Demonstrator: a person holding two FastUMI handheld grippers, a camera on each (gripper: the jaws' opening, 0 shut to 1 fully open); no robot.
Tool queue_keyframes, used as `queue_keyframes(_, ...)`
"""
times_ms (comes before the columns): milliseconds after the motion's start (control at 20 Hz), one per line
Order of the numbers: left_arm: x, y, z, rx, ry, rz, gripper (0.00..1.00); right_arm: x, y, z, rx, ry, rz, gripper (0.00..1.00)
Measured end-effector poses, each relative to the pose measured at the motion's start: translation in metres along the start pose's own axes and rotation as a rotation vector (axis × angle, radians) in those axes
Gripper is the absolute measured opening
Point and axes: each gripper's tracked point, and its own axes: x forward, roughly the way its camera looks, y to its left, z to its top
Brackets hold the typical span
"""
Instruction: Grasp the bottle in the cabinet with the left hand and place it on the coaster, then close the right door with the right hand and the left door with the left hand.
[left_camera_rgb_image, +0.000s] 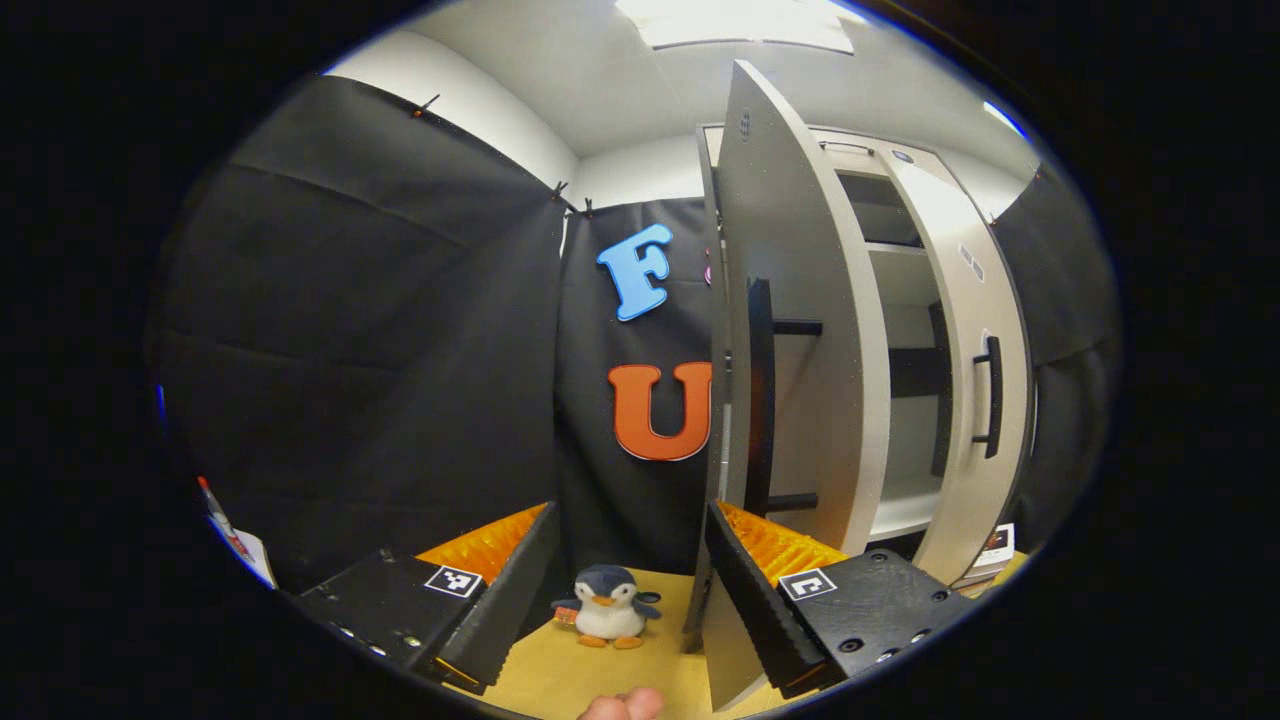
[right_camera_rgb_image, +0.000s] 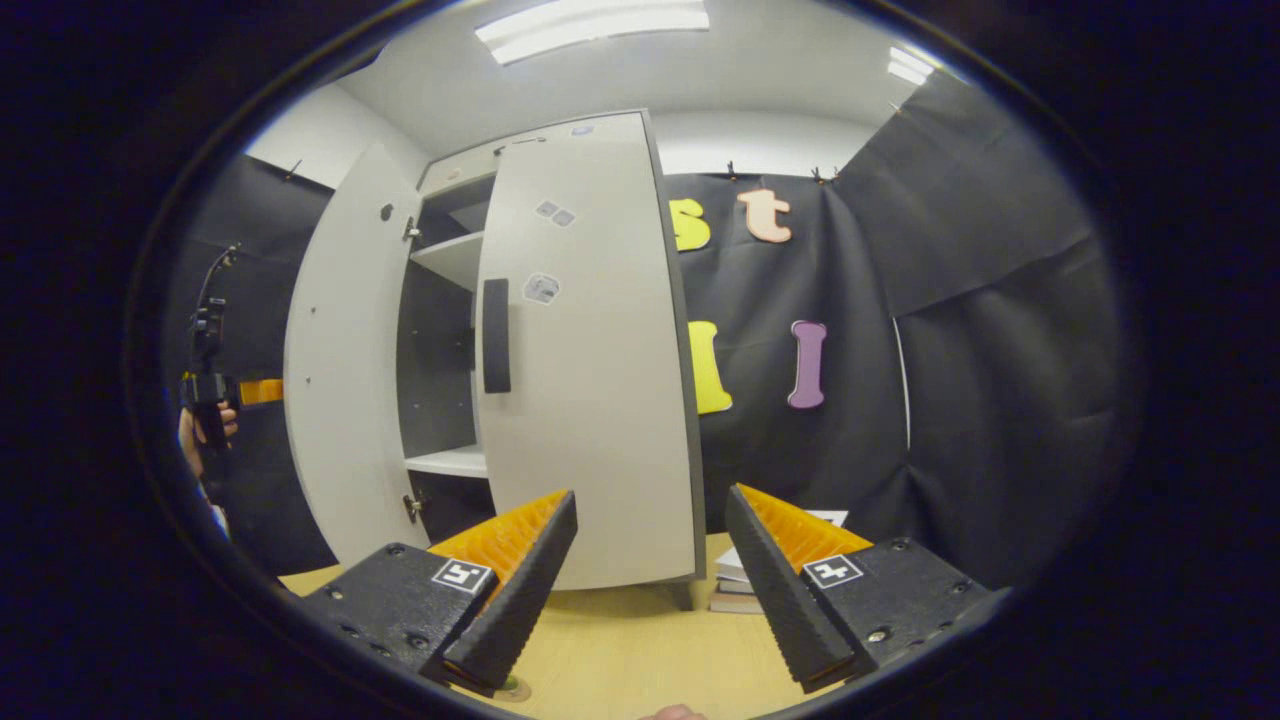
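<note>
Left gripper (left_camera_rgb_image: 630, 590), fingers spread and empty, faces the edge of the cabinet's left door (left_camera_rgb_image: 790, 340) at 1 o'clock; right gripper (right_camera_rgb_image: 650, 580), fingers apart, fronts the nearly shut right door (right_camera_rgb_image: 590, 380) at 12 o'clock; bottle unseen

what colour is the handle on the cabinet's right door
Black, a vertical bar handle on the light grey right door; best in the right gripper view.

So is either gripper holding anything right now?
No. Left gripper and right gripper are both open with nothing between the fingers; the left door edge stands beside the left's fingers.
</note>
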Motion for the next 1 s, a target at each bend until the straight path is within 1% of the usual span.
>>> queue_keyframes(100,0.0,-0.017,-0.001,-0.016,0.005,-0.052,0.92,-0.002,0.0,0.0,0.003,0.002,-0.004,0.98)
queue_keyframes(150,0.0,-0.027,-0.001,-0.016,0.003,-0.078,0.99,-0.003,0.0,0.001,0.003,0.001,-0.005,0.98)
queue_keyframes(200,0.001,-0.035,-0.001,-0.014,0.006,-0.101,0.99,-0.004,0.0,0.004,0.003,-0.005,-0.006,0.98)
queue_keyframes(250,0.003,-0.043,-0.002,-0.016,0.007,-0.123,0.92,-0.005,0.0,0.009,0.002,-0.014,-0.006,0.98)
queue_keyframes(350,0.007,-0.058,-0.001,-0.033,0.004,-0.157,0.92,-0.006,0.001,0.014,0.002,-0.021,-0.008,0.98)
queue_keyframes(400,0.009,-0.067,-0.003,-0.051,0.005,-0.178,0.94,-0.004,0.001,0.017,0.003,-0.018,-0.009,0.94)
queue_keyframes(450,0.009,-0.073,-0.003,-0.075,0.008,-0.19,0.99,-0.004,0.0,0.018,0.001,-0.017,-0.008,0.94)
queue_keyframes(500,0.009,-0.076,-0.005,-0.099,0.009,-0.199,0.99,-0.005,0.0,0.019,-0.002,-0.019,-0.009,0.98)
queue_keyframes(550,0.007,-0.081,-0.004,-0.119,0.005,-0.209,0.95,-0.007,0.0,0.02,-0.007,-0.026,-0.01,0.98)
queue_keyframes(600,0.005,-0.084,-0.003,-0.132,-0.001,-0.217,0.99,-0.007,-0.001,0.021,-0.012,-0.031,-0.012,0.98)
queue_keyframes(650,0.004,-0.087,-0.003,-0.136,-0.007,-0.22,0.99,-0.01,0.001,0.021,-0.015,-0.033,-0.014,0.94)
queue_keyframes(700,0.003,-0.087,-0.003,-0.134,-0.01,-0.221,0.99,-0.012,0.002,0.021,-0.014,-0.034,-0.014,0.94)
queue_keyframes(750,0.003,-0.087,-0.004,-0.129,-0.009,-0.222,0.95,-0.011,0.004,0.022,-0.009,-0.034,-0.011,0.94)
queue_keyframes(850,-0.002,-0.089,-0.005,-0.109,-0.01,-0.224,0.95,-0.009,0.009,0.021,-0.002,-0.027,0.004,0.94)
queue_keyframes(900,-0.005,-0.089,-0.005,-0.099,-0.017,-0.222,0.95,-0.008,0.011,0.02,-0.004,-0.021,0.01,0.98)
queue_keyframes(950,-0.009,-0.09,-0.004,-0.09,-0.031,-0.219,0.95,-0.007,0.012,0.02,-0.009,-0.016,0.016,0.94)
queue_keyframes(1000,-0.013,-0.093,-0.004,-0.083,-0.043,-0.221,0.99,-0.006,0.015,0.019,-0.013,-0.012,0.02,0.94)
